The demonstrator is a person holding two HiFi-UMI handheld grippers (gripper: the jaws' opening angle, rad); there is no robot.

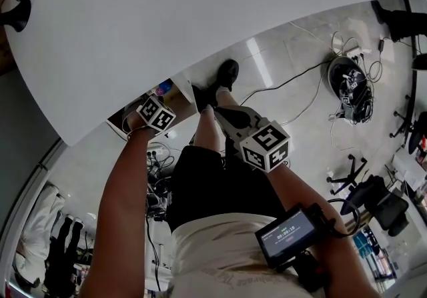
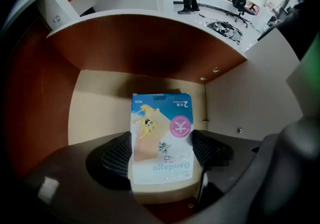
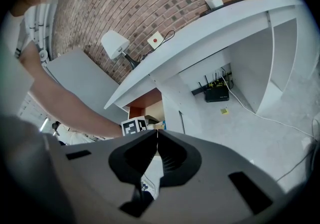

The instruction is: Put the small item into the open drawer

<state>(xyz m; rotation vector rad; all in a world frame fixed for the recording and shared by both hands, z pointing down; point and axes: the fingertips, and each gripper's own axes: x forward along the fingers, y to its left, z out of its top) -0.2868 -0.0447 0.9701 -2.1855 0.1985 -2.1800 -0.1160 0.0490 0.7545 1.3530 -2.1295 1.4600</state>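
A small blue and white bandage box (image 2: 161,138) is clamped upright between the black ribbed pads of my left gripper (image 2: 161,157). It hangs over the beige floor of the open drawer (image 2: 100,102), which has red-brown walls. In the head view the left gripper (image 1: 162,97) reaches under the white desk edge at the drawer (image 1: 121,120). My right gripper (image 3: 157,133) is shut with nothing in it. It is held apart in front of the person's legs, right of the drawer, and appears as the right gripper (image 1: 219,113) in the head view.
The white desk top (image 1: 167,17) covers most of the drawer from above. Below are the person's shoes (image 1: 227,73), floor cables (image 1: 347,83) and office chairs (image 1: 373,197). A router (image 3: 216,92) sits under the desk and a lamp (image 3: 114,43) on it.
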